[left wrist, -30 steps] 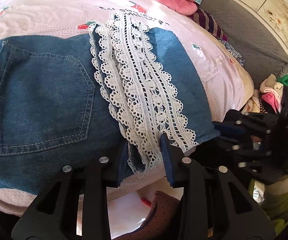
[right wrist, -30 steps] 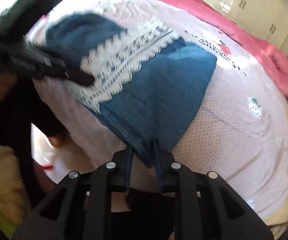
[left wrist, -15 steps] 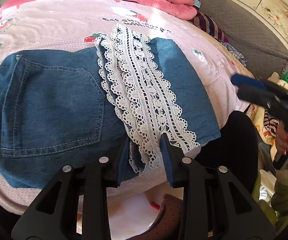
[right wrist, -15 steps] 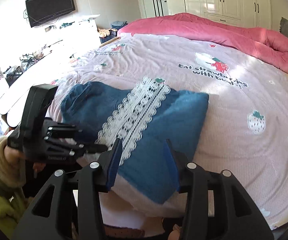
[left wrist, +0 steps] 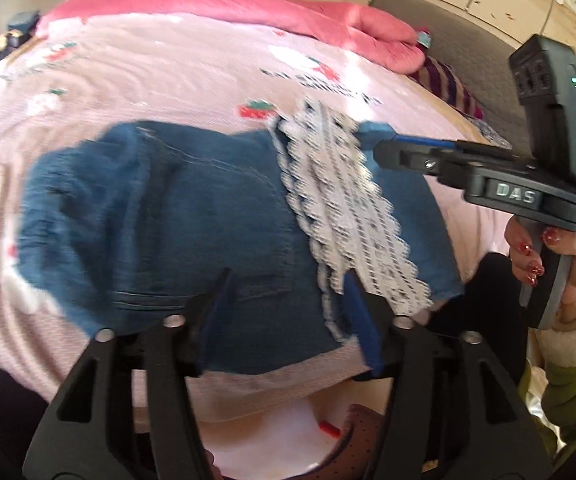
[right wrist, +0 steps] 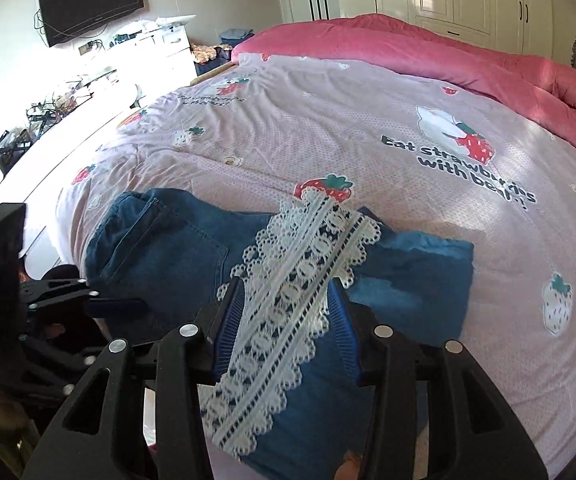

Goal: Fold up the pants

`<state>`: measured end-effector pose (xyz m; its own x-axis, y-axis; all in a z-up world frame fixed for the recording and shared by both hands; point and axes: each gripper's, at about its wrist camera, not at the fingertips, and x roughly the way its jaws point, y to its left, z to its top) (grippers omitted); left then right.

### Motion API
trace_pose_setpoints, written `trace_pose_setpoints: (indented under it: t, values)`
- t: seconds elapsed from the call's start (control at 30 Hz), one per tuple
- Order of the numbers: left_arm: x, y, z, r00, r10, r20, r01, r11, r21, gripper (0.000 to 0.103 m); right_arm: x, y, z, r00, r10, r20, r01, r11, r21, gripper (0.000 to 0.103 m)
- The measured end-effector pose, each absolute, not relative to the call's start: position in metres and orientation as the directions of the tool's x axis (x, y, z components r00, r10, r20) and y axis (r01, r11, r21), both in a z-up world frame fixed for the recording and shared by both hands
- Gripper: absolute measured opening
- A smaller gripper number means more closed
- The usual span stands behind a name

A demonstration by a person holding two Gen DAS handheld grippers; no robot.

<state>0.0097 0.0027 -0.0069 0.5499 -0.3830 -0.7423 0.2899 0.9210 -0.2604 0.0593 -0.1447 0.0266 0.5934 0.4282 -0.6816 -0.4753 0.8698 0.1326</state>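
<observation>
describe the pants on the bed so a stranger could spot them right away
Find the big bed with the pale pink strawberry-print sheet and the pink quilt bunched at its far side. At the near edge lie the blue denim pants, the only dark thing there, crossed by a white lace band.

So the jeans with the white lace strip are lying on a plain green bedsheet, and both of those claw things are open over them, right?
Not quite. The bedsheet is pink with a strawberry print, not plain green; the right wrist view shows it clearly. The rest holds: the jeans with the white lace strip lie on it, and the left gripper and right gripper are both open over them.
</observation>
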Motion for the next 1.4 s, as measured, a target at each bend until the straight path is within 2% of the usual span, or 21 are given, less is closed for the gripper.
trace_pose_setpoints:
  t: [0.07,0.27,0.37,0.53,0.7,0.77,0.97,1.4]
  values:
    - [0.010,0.007,-0.002,0.575,-0.348,-0.740,0.268,0.935,-0.232,0.062,0.068,-0.137,0.021,0.589,0.411,-0.696,-0.470,0.874,0.118,0.042]
    - [0.008,0.025,0.004,0.617,-0.280,-0.736,0.213,0.959,-0.186,0.073,0.091,-0.122,0.000,0.538,0.376,-0.754,-0.452,0.884,0.119,0.042]
    - [0.007,0.032,0.005,0.626,-0.265,-0.733,0.198,0.964,-0.179,0.075,0.100,-0.118,-0.018,0.503,0.368,-0.782,-0.440,0.888,0.134,0.042]
    - [0.010,0.035,0.005,0.628,-0.261,-0.733,0.188,0.965,-0.183,0.078,0.103,-0.118,-0.019,0.500,0.382,-0.777,-0.439,0.885,0.153,0.044]
    - [0.008,0.035,0.011,0.639,-0.252,-0.726,0.180,0.967,-0.178,0.082,0.085,-0.125,0.015,0.524,0.466,-0.713,-0.485,0.851,0.200,0.054]
    - [0.006,0.036,0.014,0.646,-0.247,-0.722,0.176,0.969,-0.175,0.084,0.077,-0.125,0.031,0.539,0.496,-0.681,-0.510,0.836,0.205,0.061]
    - [-0.001,0.042,0.021,0.667,-0.227,-0.710,0.152,0.974,-0.168,0.091,0.073,-0.109,0.056,0.545,0.532,-0.648,-0.569,0.802,0.180,0.077]
    - [-0.011,0.082,0.006,0.652,-0.183,-0.736,0.036,0.977,-0.211,0.093,0.098,-0.051,0.060,0.482,0.558,-0.676,-0.645,0.748,0.157,0.090]
